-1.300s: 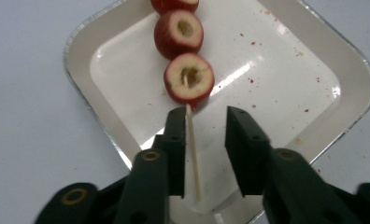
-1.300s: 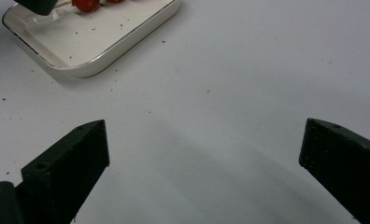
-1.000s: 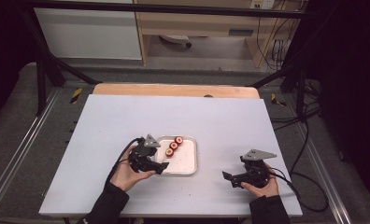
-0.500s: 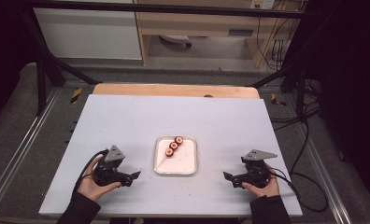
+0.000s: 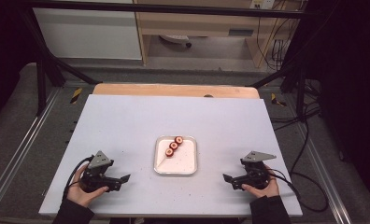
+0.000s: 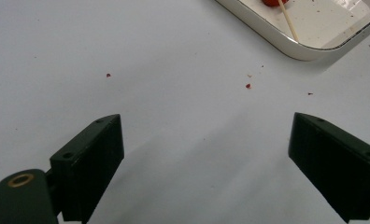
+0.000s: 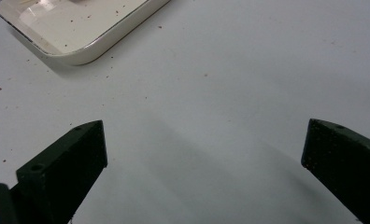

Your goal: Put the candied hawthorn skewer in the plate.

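Skewered fruit slices (image 5: 174,146) are lying on a tray (image 5: 188,164) mid-table, looking light and fragile, best lifted by the stick. Left gripper (image 5: 123,178) and right gripper (image 5: 226,179) are resting near the front corners, both gaping wide and holding nothing.

The surface (image 5: 127,121) is overlooked from high, while the tray (image 6: 286,44) is shared, seen close, by both gripper views.

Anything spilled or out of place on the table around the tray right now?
Small mess only: reddish crumbs dot the table beside the white tray, with more specks inside it. The three skewered red pieces lie in its far left corner. Both the left gripper and right gripper stand open and empty.
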